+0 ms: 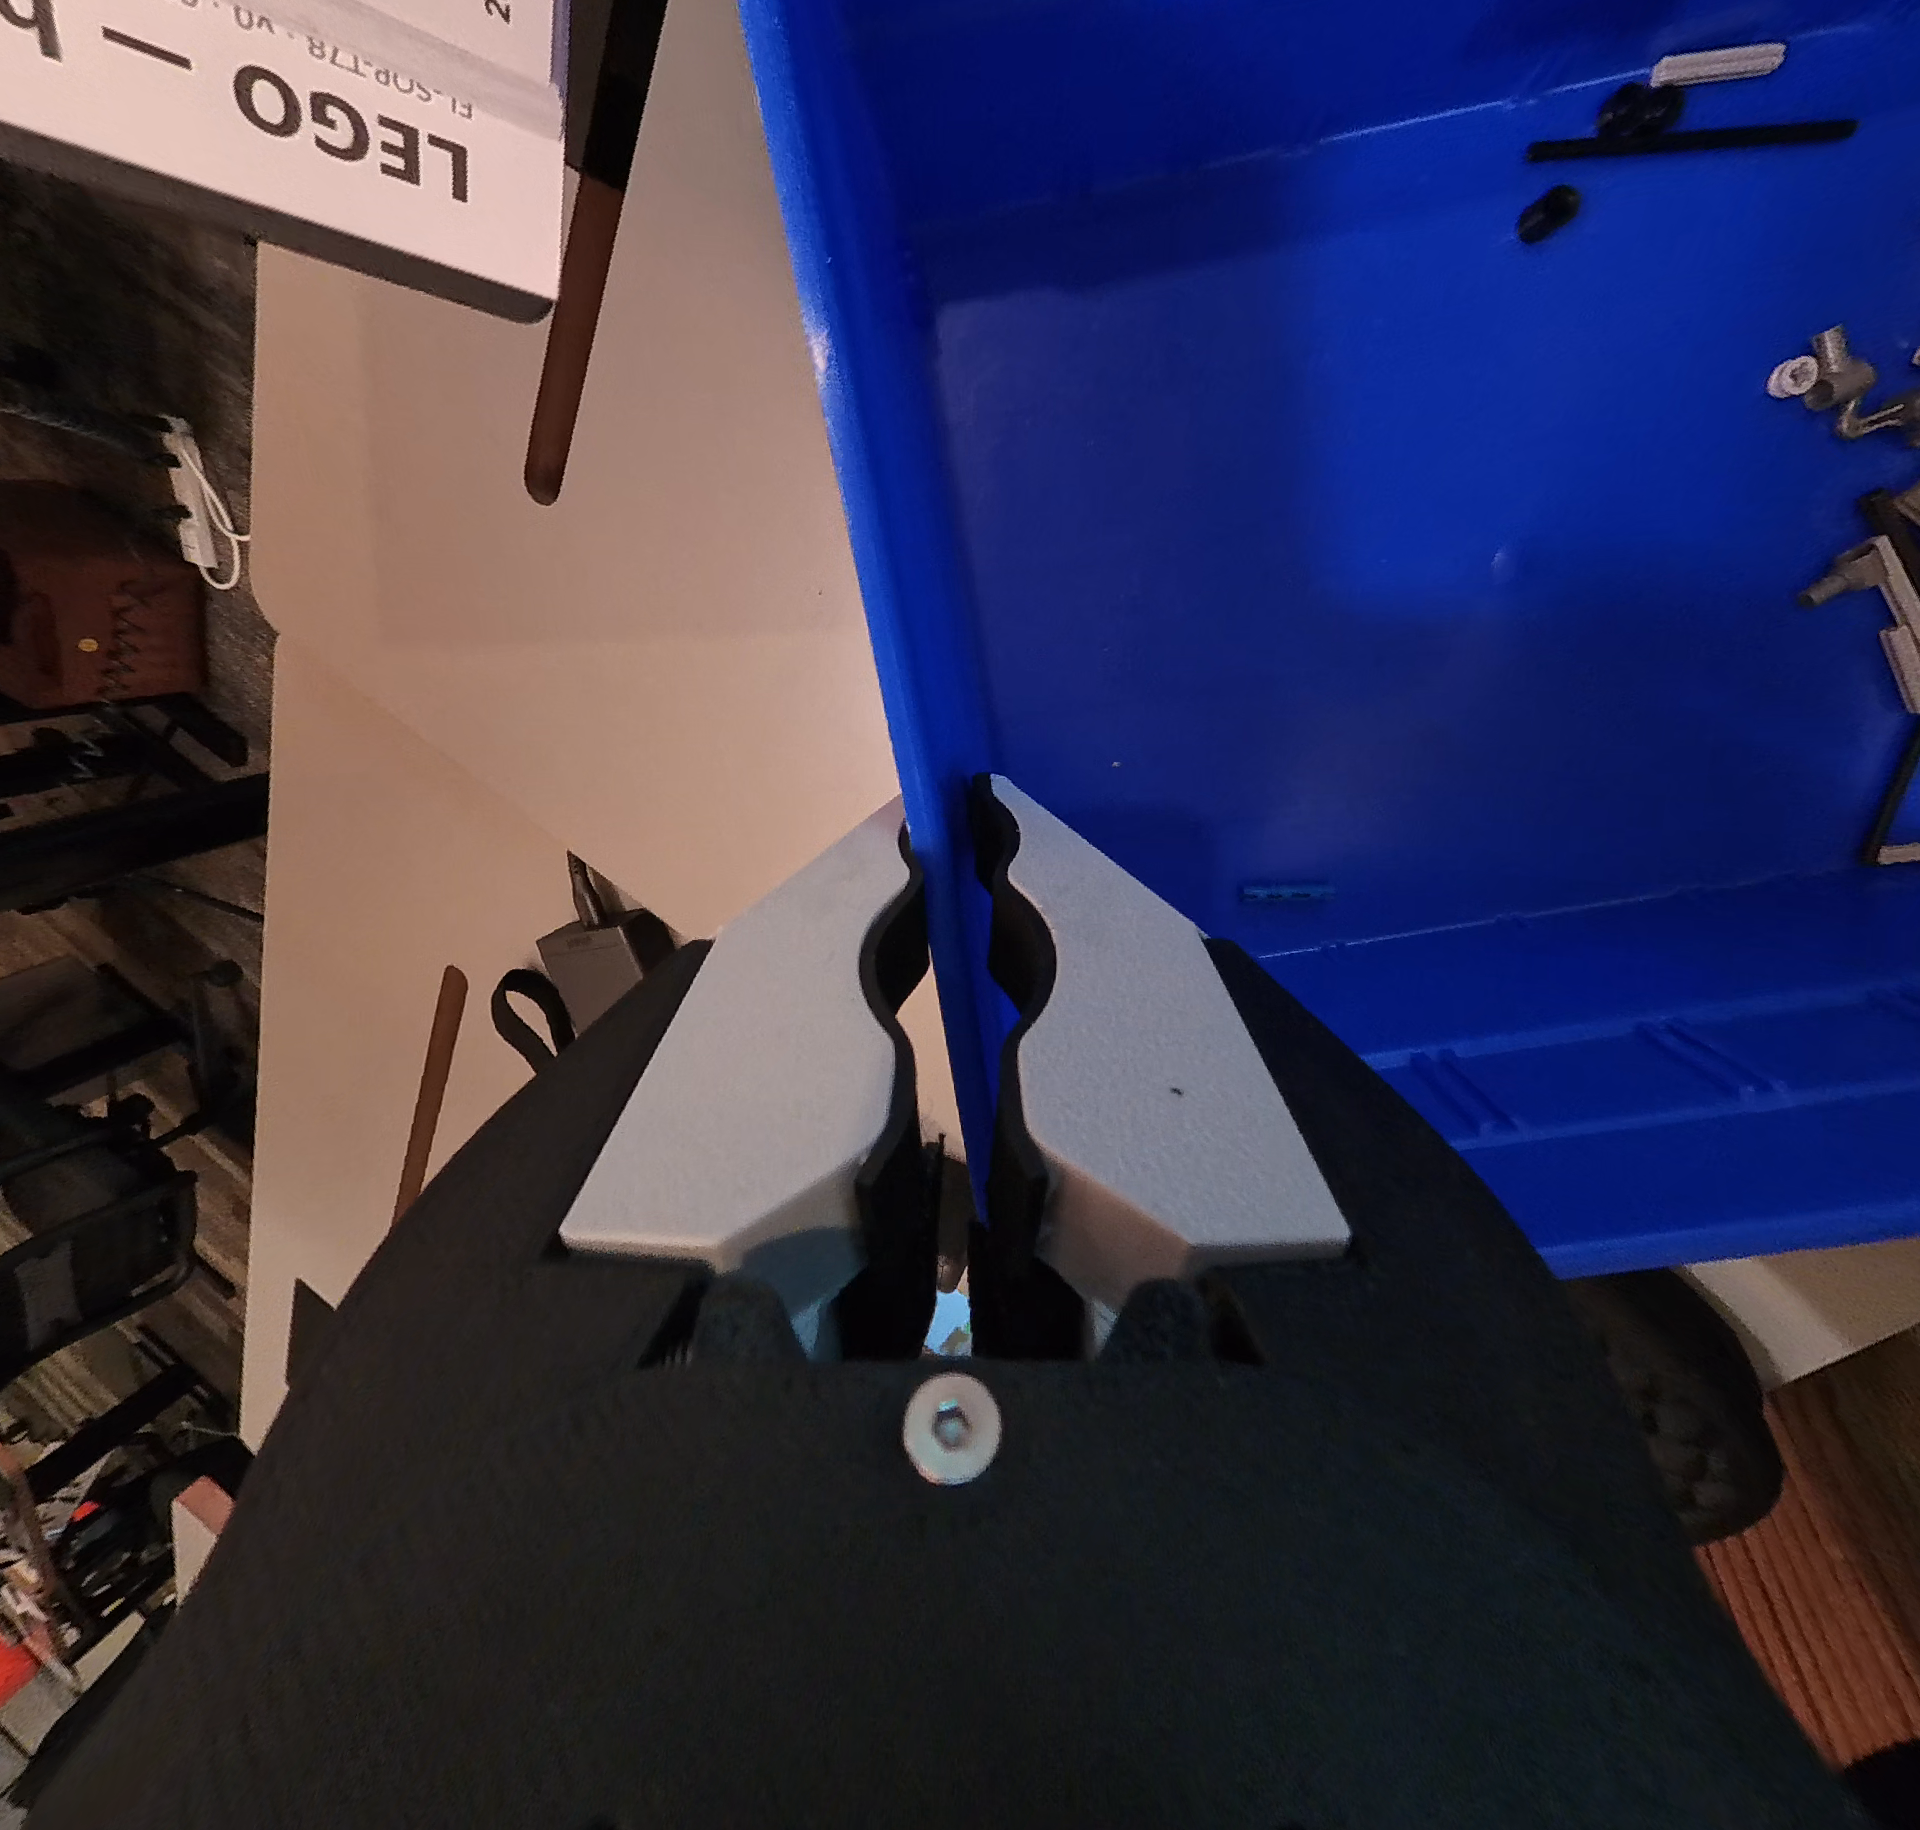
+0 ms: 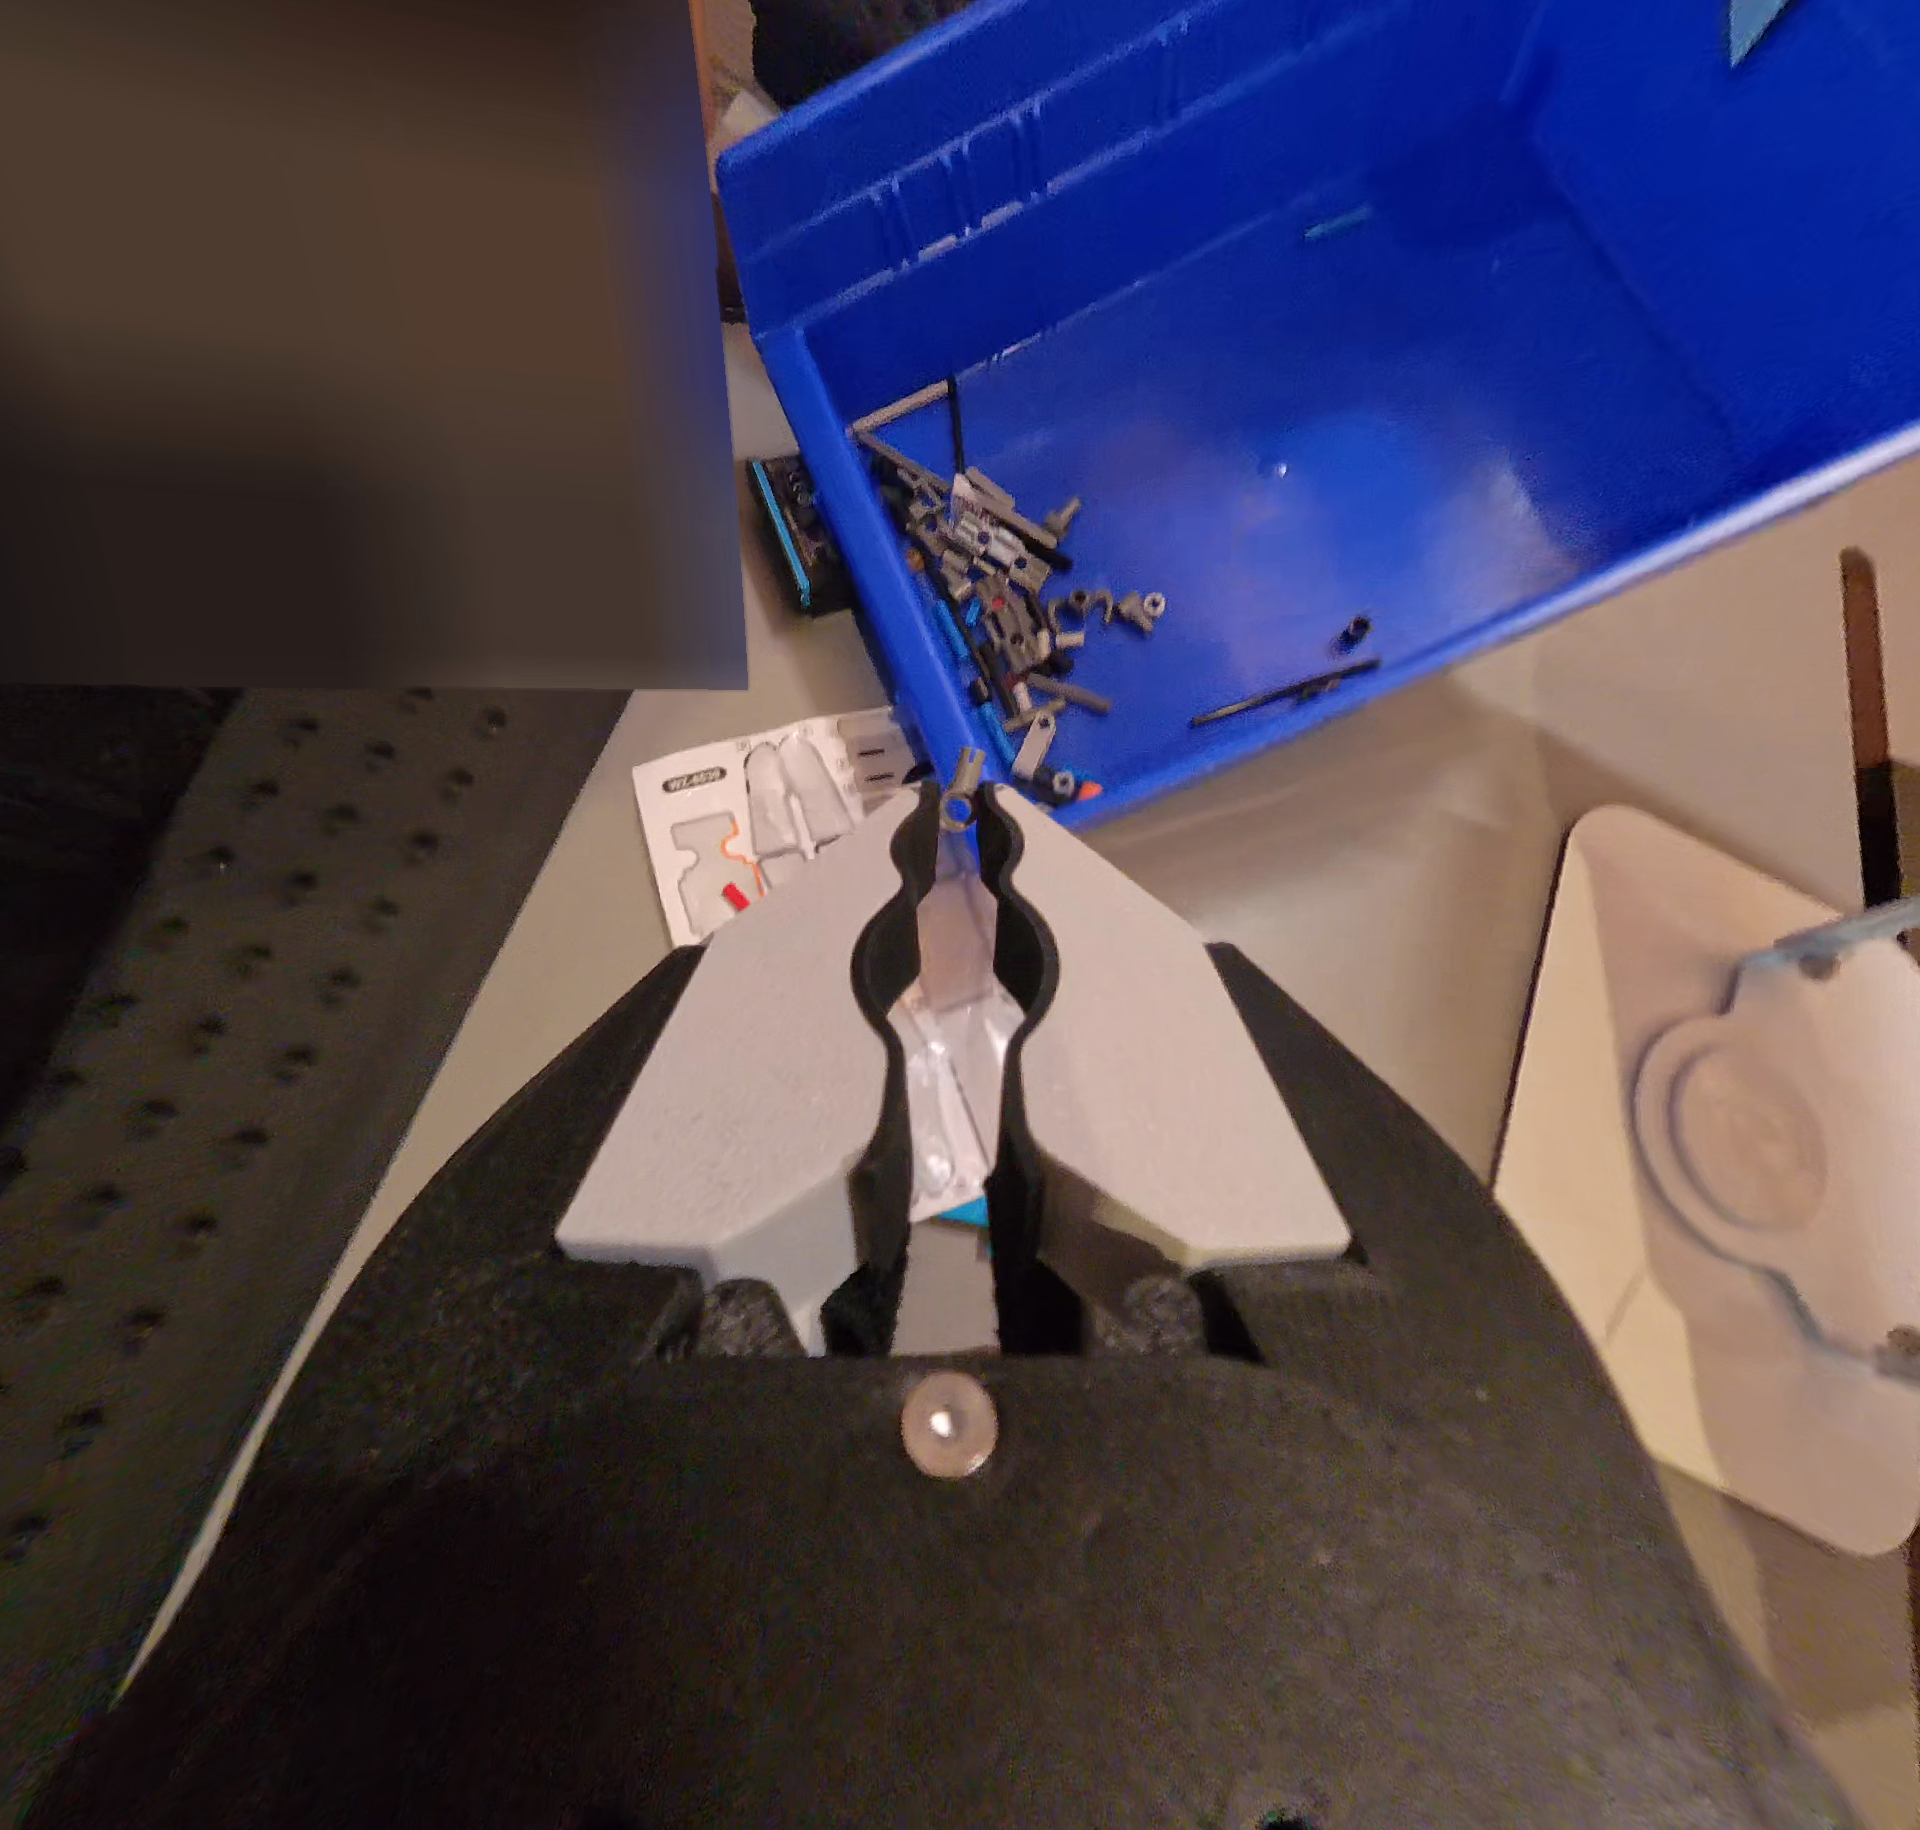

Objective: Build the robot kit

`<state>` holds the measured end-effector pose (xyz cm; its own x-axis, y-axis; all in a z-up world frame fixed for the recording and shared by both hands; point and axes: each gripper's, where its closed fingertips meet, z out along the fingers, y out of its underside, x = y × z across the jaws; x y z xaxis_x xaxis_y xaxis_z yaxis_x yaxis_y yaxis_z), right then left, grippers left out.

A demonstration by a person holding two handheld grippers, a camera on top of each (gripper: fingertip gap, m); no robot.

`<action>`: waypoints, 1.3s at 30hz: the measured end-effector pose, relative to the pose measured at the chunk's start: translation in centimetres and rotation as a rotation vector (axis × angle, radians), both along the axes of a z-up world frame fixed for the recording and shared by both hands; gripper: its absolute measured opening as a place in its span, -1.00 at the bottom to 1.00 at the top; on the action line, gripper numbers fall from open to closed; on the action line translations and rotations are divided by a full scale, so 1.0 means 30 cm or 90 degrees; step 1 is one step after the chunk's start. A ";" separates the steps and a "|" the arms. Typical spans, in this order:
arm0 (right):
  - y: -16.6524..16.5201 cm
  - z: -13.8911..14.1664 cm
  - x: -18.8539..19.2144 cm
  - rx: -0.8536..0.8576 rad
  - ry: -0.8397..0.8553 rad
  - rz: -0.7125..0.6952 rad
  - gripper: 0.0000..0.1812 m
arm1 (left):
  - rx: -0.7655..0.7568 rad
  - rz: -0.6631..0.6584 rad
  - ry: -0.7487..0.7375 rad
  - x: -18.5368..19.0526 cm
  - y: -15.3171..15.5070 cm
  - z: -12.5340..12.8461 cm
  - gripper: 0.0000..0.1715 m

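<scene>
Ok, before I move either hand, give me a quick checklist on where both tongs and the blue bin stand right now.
1. Left tongs clamped on the blue bin wall: ok, one finger on each side of the wall.
2. Right tongs holding a small grey piece at the tips: ok, pinched there.
3. Bin tilted, loose small parts gathered in its low corner: ok.
4. Whether the bin's underside touches the table: cannot tell.
5. Right tongs clear of the bin corner: cannot tell, the tips sit right next to it.
6. Printed sheet lying flat beside the bin: ok.
</scene>
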<state>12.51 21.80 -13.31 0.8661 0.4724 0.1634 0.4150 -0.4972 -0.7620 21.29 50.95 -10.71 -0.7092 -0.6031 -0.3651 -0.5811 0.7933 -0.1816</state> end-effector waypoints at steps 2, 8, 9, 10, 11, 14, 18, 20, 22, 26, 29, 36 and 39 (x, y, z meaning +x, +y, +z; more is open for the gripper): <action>0.039 0.013 -0.012 0.004 -0.019 0.011 -0.94 | -0.001 -0.002 0.002 -0.001 -0.005 -0.004 -0.97; 0.140 0.013 -0.026 0.003 -0.035 0.031 -0.95 | -0.002 -0.006 0.012 -0.006 -0.013 -0.022 -0.97; 0.152 0.010 -0.029 0.000 -0.033 0.035 -0.95 | -0.004 -0.006 0.013 -0.006 -0.013 -0.024 -0.97; 0.163 0.004 -0.032 -0.005 -0.033 0.040 -0.95 | -0.005 -0.006 0.014 -0.006 -0.013 -0.027 -0.97; 0.175 -0.003 -0.032 -0.008 -0.037 0.041 -0.95 | -0.005 -0.006 0.015 -0.005 -0.012 -0.031 -0.97; 0.208 -0.026 -0.037 -0.019 -0.052 0.048 -0.95 | -0.008 -0.006 0.020 -0.004 -0.010 -0.040 -0.97; 0.247 -0.053 -0.030 -0.031 -0.063 0.040 -0.87 | -0.009 -0.007 0.023 0.000 -0.012 -0.047 -0.97; 0.256 -0.060 -0.027 -0.037 -0.061 0.039 -0.83 | -0.010 -0.008 0.025 0.000 -0.015 -0.047 -0.97; 0.259 -0.050 -0.021 -0.030 -0.063 0.032 -0.81 | -0.011 -0.009 0.024 0.001 -0.018 -0.047 -0.97; 0.240 -0.015 -0.005 -0.019 -0.061 0.019 -0.79 | -0.012 -0.011 0.026 0.002 -0.017 -0.049 -0.97; 0.203 0.002 0.001 -0.022 -0.061 0.016 -0.79 | -0.014 -0.011 0.028 0.003 -0.016 -0.053 -0.97; 0.097 -0.003 -0.018 -0.040 -0.057 0.021 -0.81 | -0.020 -0.009 0.033 0.004 -0.011 -0.059 -0.97; 0.066 -0.011 -0.027 -0.047 -0.057 0.021 -0.81 | -0.019 -0.009 0.034 0.005 -0.012 -0.060 -0.97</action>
<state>11.71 23.79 -13.65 0.8332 0.5144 0.2026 0.4967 -0.5354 -0.6831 21.43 50.61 -12.50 -0.7357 -0.6035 -0.3076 -0.5799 0.7958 -0.1744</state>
